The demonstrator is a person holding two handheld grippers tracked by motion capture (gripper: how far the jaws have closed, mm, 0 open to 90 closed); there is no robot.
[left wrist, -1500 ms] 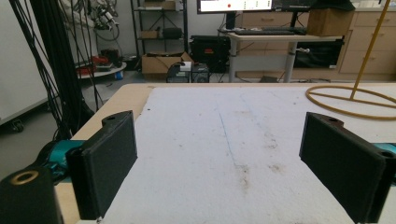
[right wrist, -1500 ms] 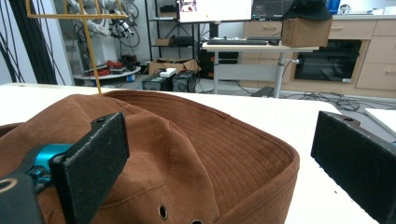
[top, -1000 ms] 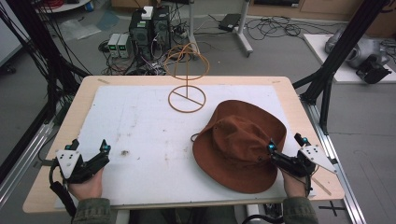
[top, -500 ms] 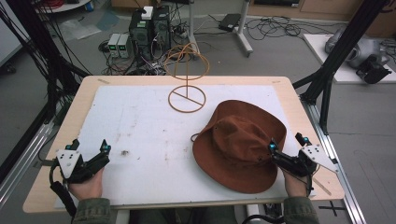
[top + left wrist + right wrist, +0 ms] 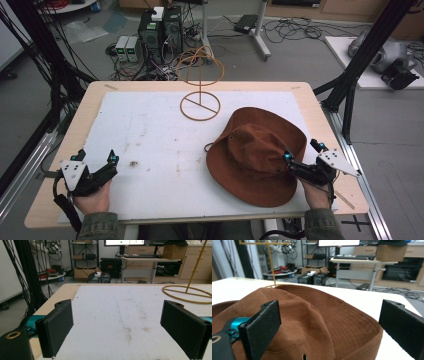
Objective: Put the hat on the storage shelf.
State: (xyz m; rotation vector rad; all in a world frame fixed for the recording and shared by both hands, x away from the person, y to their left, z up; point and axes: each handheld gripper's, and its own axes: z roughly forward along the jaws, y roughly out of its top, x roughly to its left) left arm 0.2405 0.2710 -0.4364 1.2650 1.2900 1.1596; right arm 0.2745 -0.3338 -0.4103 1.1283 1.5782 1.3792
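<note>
A person sits at the six o'clock edge of a wooden table covered by a white mat, holding a two-jaw gripper in each hand. A brown fabric hat lies crown-up on the mat toward four o'clock, its wide brim spread flat around it. The cloth looks soft and slightly creased, with rows of stitching around the brim and a small eyelet in the crown, visible in the right gripper view.

The right gripper sits at the hat's four o'clock edge with its jaws spread wide; one jaw is over the brim, the other off to the side, and nothing is clamped. The left gripper rests at eight o'clock on bare mat, jaws also apart and holding nothing.

A yellow wire stand, a ring base with an upright rod and a loop on top, waits at twelve o'clock, well apart from the hat.

The work appears barely begun: the hat is not yet gripped or lifted. Grasping it and moving it, probably onto the stand, seems to be all that remains.
</note>
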